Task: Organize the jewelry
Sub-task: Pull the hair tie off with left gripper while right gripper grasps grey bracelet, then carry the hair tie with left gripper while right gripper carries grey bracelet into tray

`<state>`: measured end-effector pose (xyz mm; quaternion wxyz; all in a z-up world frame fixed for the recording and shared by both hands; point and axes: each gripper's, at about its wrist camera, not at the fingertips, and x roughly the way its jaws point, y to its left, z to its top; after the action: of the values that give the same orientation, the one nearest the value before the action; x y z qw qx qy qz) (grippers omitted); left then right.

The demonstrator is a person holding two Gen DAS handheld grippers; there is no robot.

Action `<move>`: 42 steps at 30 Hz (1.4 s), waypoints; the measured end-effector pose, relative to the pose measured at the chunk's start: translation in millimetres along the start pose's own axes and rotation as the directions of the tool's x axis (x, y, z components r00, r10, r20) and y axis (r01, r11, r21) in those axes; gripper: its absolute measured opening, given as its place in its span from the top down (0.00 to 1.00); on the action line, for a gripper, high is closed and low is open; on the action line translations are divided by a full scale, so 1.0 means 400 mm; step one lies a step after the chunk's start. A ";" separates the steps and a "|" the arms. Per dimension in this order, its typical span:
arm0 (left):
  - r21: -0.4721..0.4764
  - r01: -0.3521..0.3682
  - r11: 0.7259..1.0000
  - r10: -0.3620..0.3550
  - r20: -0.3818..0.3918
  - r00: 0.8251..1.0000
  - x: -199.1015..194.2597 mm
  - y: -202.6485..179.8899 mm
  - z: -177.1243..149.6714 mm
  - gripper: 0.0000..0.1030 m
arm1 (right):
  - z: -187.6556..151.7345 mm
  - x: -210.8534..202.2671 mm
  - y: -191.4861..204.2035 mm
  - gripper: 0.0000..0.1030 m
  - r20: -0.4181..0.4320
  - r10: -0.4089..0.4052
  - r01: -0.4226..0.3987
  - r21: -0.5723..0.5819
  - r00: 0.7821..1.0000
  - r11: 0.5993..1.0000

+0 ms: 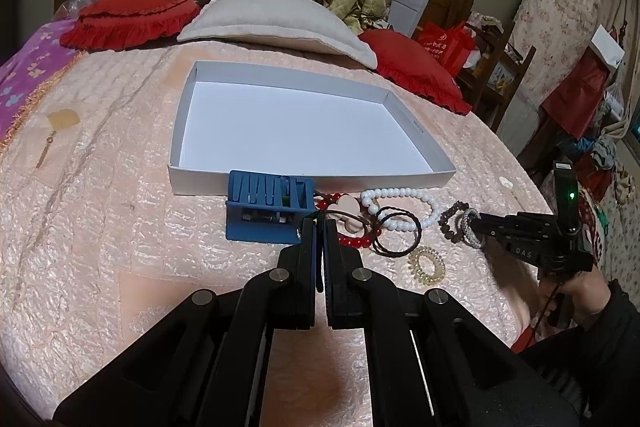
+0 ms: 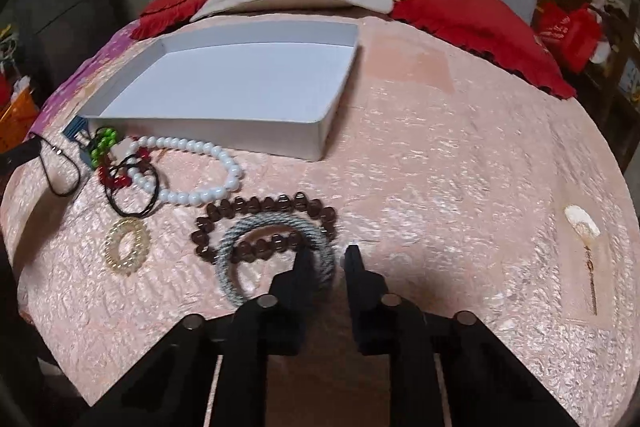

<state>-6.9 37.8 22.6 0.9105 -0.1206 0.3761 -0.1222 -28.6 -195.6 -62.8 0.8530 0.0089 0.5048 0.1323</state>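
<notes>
- Left hand-held gripper (image 1: 319, 223): jaws nearly closed, pinching a thin dark cord just in front of the white box (image 1: 416, 143).
- Right hand-held gripper (image 2: 327, 251): jaws narrowly apart, straddling the grey sparkly bracelet (image 2: 276, 225), on the bed near the box's front corner.
- White bead bracelet (image 2: 200, 167) lies beside the box's front wall.

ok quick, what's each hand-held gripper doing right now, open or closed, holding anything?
Left hand-held gripper: shut on a thin black cord.
Right hand-held gripper: open, straddling the grey braided bracelet, holding nothing.

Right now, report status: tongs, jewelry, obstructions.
Left tongs shut on thin black cord. Right tongs open, straddling grey sparkly bangle. White box empty. Brown bead bracelet overlaps bangle.
</notes>
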 end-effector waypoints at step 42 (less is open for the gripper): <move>0.038 -0.105 0.994 0.104 0.029 0.994 -0.043 -0.051 -0.010 0.98 | 0.069 -0.160 0.200 0.94 0.220 0.025 -0.034 0.035 0.975 0.999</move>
<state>-24.3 23.3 37.4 0.9228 -0.0842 0.3672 -0.0801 -51.1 -130.1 17.6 0.9011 0.0472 0.4098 0.1336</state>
